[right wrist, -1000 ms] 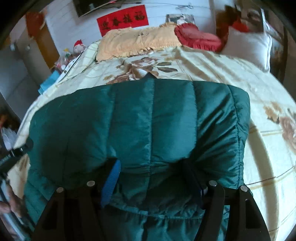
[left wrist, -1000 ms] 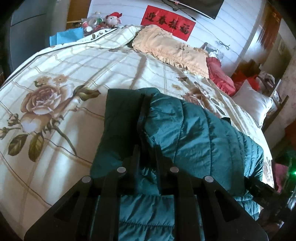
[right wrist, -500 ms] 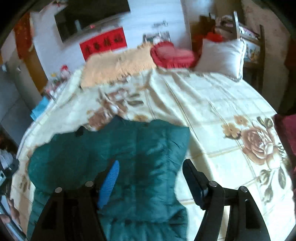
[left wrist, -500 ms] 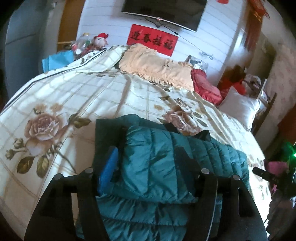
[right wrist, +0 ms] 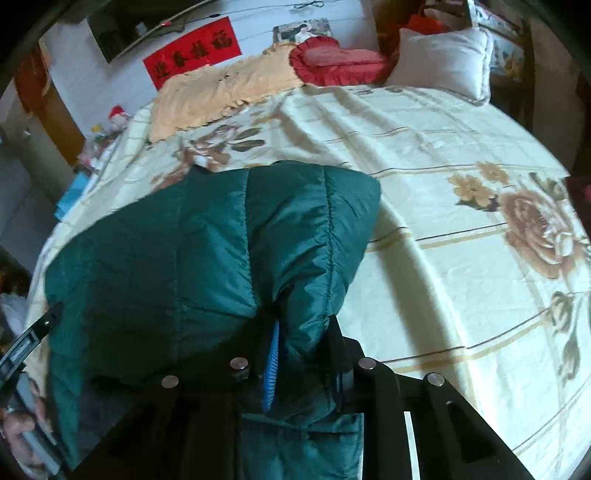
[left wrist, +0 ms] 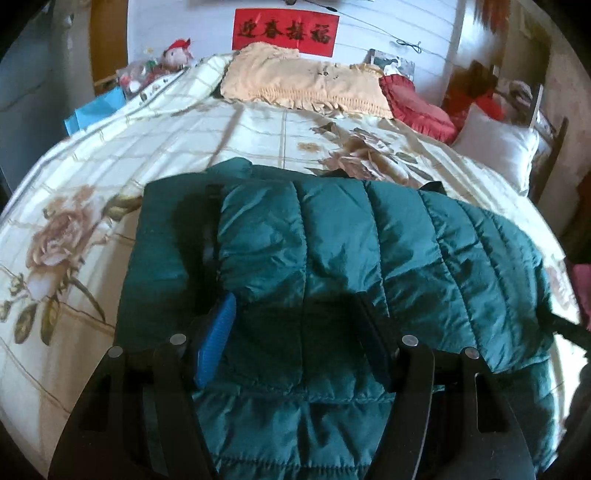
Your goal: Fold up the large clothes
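Note:
A dark teal quilted puffer jacket (left wrist: 351, 258) lies folded over on the floral bedspread (left wrist: 147, 147). My left gripper (left wrist: 291, 332) is open, its fingers spread wide over the near edge of the jacket, with the blue pad (left wrist: 218, 343) showing. In the right wrist view the jacket (right wrist: 207, 251) is lifted at its right edge. My right gripper (right wrist: 303, 350) is shut on a thick fold of that jacket edge. The other gripper (right wrist: 29, 339) shows at the left edge.
A beige frilled pillow (left wrist: 306, 81), a red cushion (left wrist: 417, 107) and a white pillow (left wrist: 495, 147) lie at the head of the bed. A red banner (left wrist: 284, 31) hangs on the wall. Toys (left wrist: 177, 51) and a blue bag (left wrist: 96, 110) sit beside the bed's far left.
My left gripper opened and let go of the jacket, then moved back over its near edge. My right gripper, open before, closed on the jacket's right edge.

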Demonstrator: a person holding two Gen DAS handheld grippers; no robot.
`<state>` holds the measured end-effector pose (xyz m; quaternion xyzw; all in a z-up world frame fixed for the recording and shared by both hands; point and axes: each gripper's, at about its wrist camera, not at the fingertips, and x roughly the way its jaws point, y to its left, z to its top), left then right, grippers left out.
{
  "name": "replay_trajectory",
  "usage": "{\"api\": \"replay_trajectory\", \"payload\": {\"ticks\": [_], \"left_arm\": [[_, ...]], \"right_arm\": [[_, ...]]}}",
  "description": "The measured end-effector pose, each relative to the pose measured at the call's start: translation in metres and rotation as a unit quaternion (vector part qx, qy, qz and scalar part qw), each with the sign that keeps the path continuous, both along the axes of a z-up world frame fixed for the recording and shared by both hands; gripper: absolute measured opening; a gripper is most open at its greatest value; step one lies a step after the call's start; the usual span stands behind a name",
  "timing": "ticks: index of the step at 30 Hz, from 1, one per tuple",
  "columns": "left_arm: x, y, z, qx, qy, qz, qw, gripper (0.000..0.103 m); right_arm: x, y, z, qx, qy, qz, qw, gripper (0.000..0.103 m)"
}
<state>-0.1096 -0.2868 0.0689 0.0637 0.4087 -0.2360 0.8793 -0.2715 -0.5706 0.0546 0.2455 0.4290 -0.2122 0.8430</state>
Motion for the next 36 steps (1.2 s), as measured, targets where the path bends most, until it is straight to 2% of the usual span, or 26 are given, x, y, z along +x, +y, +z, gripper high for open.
{"api": "replay_trajectory", "payload": {"ticks": [2,4,5,6,9,12,16,21,24,28,32,34,36], "left_arm": [[0.001,0.0,0.003,0.008,0.0,0.001,1.0,0.065],[-0.001,0.005,0.01,0.003,-0.011,0.003,0.9999,0.065],[-0.002,0.008,0.015,-0.001,-0.022,0.005,0.9997,0.065],[-0.002,0.009,0.02,-0.005,-0.031,0.008,0.9995,0.065],[0.004,0.005,0.027,-0.004,-0.04,0.006,0.9992,0.065],[0.012,-0.005,0.025,0.014,-0.047,0.006,0.9988,0.065],[0.024,-0.012,0.012,0.032,-0.029,0.007,0.9991,0.065],[0.03,-0.015,-0.002,0.03,-0.019,0.005,0.9994,0.065],[0.033,-0.017,-0.006,0.029,-0.01,0.006,0.9995,0.066],[0.034,-0.017,-0.008,0.032,-0.012,0.004,0.9994,0.066],[0.033,-0.017,-0.009,0.029,-0.016,0.004,0.9994,0.066],[0.033,-0.016,-0.011,0.028,-0.018,0.006,0.9994,0.066],[0.032,-0.017,-0.012,0.029,-0.022,0.007,0.9993,0.066]], "right_arm": [[0.0,0.001,0.006,0.001,0.002,0.002,1.0,0.022],[-0.004,0.002,0.017,-0.01,0.0,-0.009,1.0,0.036],[-0.008,0.004,0.027,-0.027,-0.012,-0.017,0.999,0.05],[-0.009,0.01,0.038,-0.045,-0.029,-0.017,0.998,0.054],[0.001,0.028,0.058,-0.083,-0.049,0.011,0.995,0.055],[0.03,0.045,0.059,-0.094,-0.046,0.045,0.993,0.057],[0.065,0.053,0.042,-0.116,-0.022,0.058,0.991,0.057],[0.094,0.043,0.003,-0.102,0.023,0.056,0.993,0.057],[0.103,0.039,-0.007,-0.102,0.034,0.059,0.992,0.058],[0.094,0.042,0.008,-0.105,0.036,0.058,0.992,0.057],[0.061,0.058,0.035,-0.114,-0.011,0.058,0.992,0.059],[0.049,0.069,0.038,-0.122,-0.023,0.066,0.99,0.066],[0.049,0.08,0.028,-0.129,-0.009,0.086,0.988,0.067]]}}
